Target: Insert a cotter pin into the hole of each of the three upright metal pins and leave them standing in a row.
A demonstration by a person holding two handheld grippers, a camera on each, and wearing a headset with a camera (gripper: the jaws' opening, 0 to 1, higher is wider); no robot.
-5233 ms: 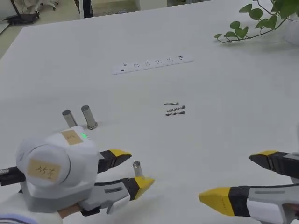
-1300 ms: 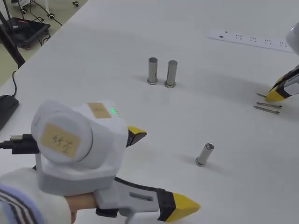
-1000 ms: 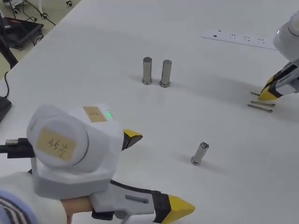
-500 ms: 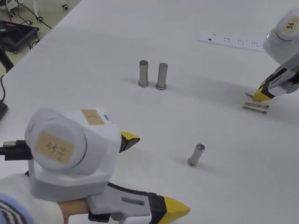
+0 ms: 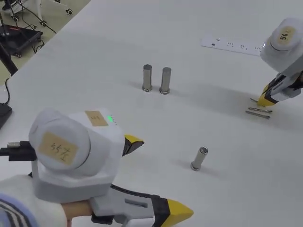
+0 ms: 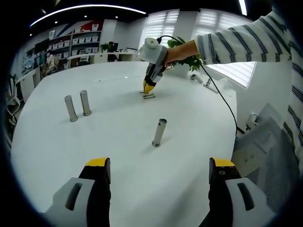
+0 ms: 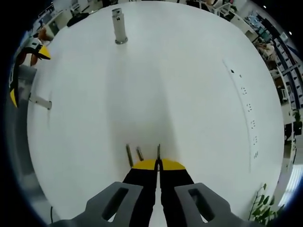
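**Right gripper pinched on a cotter pin, left one wide open and holding nothing**

So here's the state of things. The right gripper (image 7: 158,163) is down at the white tabletop (image 5: 94,56) on the far right of the head view. Its yellow tips are squeezed together, and a thin cotter pin (image 7: 158,150) pokes straight out from between them. The other two cotter pins (image 7: 129,155) lie flat on the surface just beside those tips, side by side and roughly parallel.

The left gripper (image 6: 160,163) is low in the near-left corner of the head view. Its jaws are spread wide apart with nothing between them.

As for the metal pins, the first metal pin (image 5: 147,78) and the second metal pin (image 5: 165,80) stand upright right next to each other, close but not touching. The third metal pin (image 5: 199,158) stands on its own, well apart from that pair and nearer the left gripper. In the left gripper view it sits pretty much dead ahead between the open jaws, base down. I can't make out the holes in any of them at this size.

A white power strip (image 5: 230,46) lies further back on the tabletop, beyond the right gripper. The left gripper view also catches a striped sleeve (image 6: 246,33) reaching in to that gripper.
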